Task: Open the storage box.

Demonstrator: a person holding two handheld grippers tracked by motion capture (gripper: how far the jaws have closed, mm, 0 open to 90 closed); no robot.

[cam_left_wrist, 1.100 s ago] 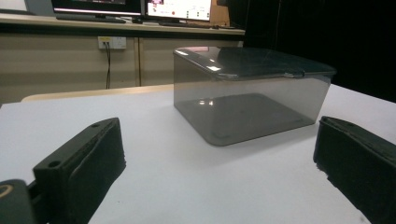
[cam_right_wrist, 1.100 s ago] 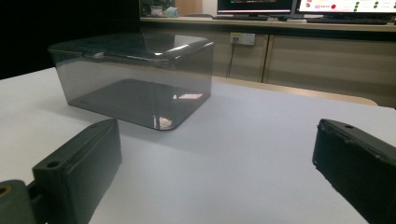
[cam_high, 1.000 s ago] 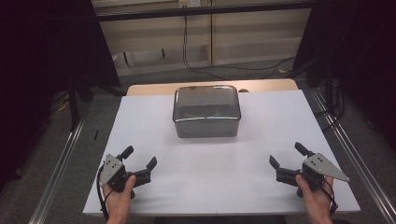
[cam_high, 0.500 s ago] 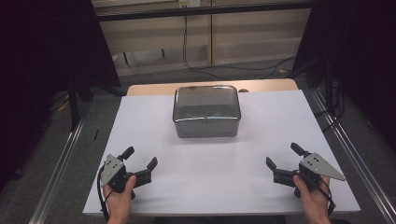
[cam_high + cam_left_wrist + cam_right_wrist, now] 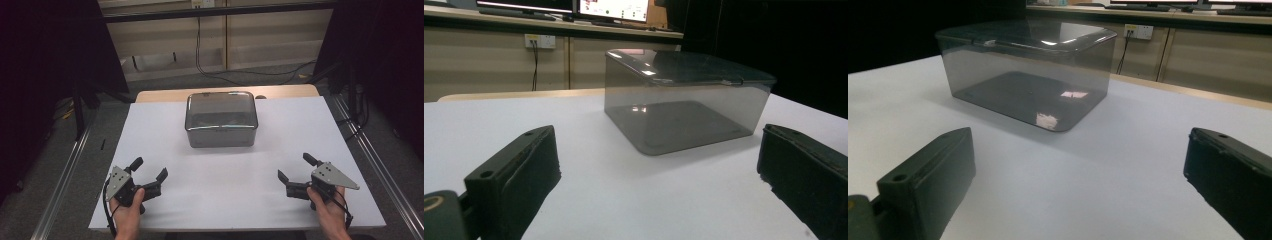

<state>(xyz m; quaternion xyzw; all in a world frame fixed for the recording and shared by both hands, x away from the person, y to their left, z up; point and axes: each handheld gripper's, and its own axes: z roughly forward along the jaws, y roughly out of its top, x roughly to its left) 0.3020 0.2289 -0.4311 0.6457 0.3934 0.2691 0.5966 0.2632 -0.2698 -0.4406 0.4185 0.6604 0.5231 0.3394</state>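
A white bench (image 5: 165, 135) spans the high view, with a strip of its wooden edge showing at the far side. On it, toward the far middle, sits a smoky translucent box (image 5: 221, 119) with rounded corners and a closed lid; it stands flat and nothing touches it. The left hand-held gripper (image 5: 149, 169) rests near the bench's near left corner, held by the person's left hand (image 5: 127, 210), its jaws spread wide apart with nothing between them and aimed toward the box. The right hand-held gripper (image 5: 296, 167) sits near the near right corner in the right hand (image 5: 330, 212), its jaws likewise spread apart and empty. Both are well apart from the box.
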